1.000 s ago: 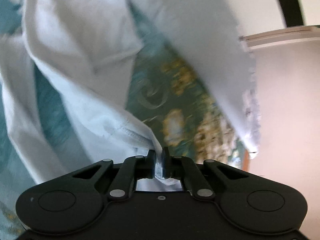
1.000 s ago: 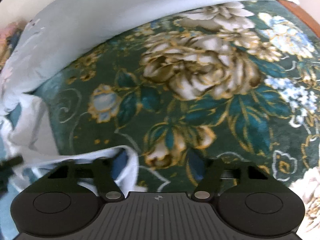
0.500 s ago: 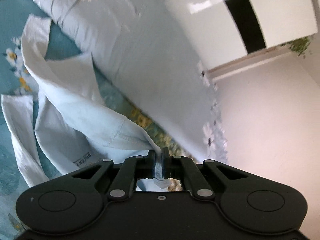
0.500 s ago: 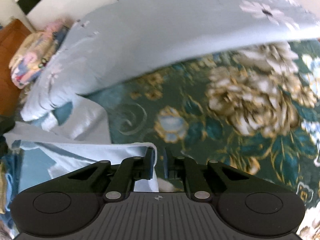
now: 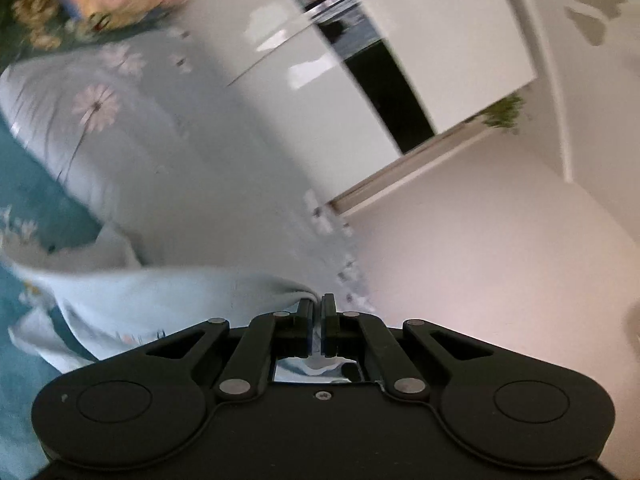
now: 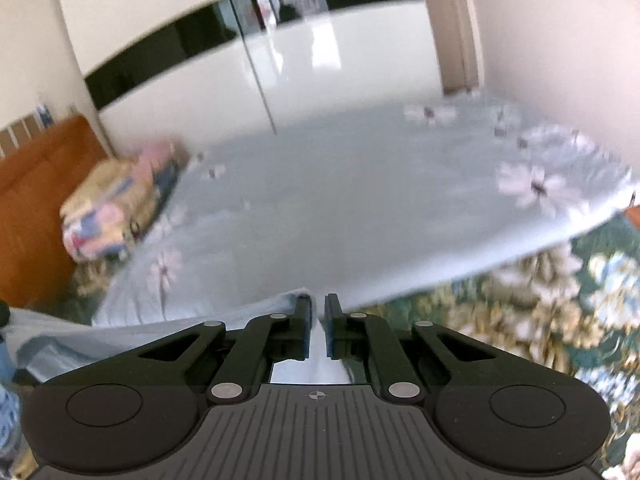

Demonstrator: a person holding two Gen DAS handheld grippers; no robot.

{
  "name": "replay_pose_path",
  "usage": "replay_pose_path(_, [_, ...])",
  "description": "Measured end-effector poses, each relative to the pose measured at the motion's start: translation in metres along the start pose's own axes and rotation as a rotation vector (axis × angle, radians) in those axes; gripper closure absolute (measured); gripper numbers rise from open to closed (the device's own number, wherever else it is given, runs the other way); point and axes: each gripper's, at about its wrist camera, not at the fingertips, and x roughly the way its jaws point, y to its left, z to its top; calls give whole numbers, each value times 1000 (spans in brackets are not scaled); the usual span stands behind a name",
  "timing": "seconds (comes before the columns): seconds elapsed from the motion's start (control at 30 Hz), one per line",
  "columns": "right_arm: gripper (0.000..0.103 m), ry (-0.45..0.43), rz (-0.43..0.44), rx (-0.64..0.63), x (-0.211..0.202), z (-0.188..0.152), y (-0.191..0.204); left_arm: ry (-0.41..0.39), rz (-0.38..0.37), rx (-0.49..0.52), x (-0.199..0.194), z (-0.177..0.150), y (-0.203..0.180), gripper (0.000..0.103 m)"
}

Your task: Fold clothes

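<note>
both claws pinch the shirt: left gripper [image 5: 316, 307], right gripper [image 6: 316, 306]. the shirt [image 5: 168, 300] stretches toward 9 o'clock over a floral bedspread [image 6: 560, 304]; duvet [image 6: 360, 208] and wardrobe [image 6: 340, 64] at 12.

The garment [image 5: 160, 300] is a pale blue-white piece of clothing, soft and creased, with a small printed mark near one fold. It is held up off the green floral bedspread [image 5: 36, 200], stretched in a band. One edge is pinched at the left view's fingers [image 5: 305, 312], another edge [image 6: 256, 312] at the right view's.
</note>
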Motion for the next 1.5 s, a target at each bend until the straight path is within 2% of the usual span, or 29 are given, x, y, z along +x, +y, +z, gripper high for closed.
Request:
replay_pose_path(0.17, [97, -133, -5, -50, -51, 23, 25, -42, -67, 38, -40, 9, -22, 103])
replay_pose_path(0.47, [98, -305, -27, -90, -122, 42, 58, -59, -156, 119, -106, 26, -62, 103])
replay_pose_path(0.73, [98, -380, -19, -128, -194, 26, 67, -28, -252, 195, -169, 6, -78, 103])
replay_pose_path(0.93, [98, -384, -19, -157, -236, 8, 78, 29, -292, 192, -202, -10, -74, 103])
replay_pose_path(1.1, [98, -383, -17, -192, -256, 11, 90, 42, -307, 211, -219, -12, -77, 103])
replay_pose_path(1.17, [98, -373, -23, -211, -252, 12, 94, 40, -288, 205, -214, -9, -72, 103])
replay_pose_path(1.27, [97, -311, -44, -227, -228, 12, 95, 53, -233, 187, -197, -6, -61, 103])
replay_pose_path(1.5, [97, -127, -55, -215, -144, 0, 91, 94, -28, 90, -131, -6, -8, 103])
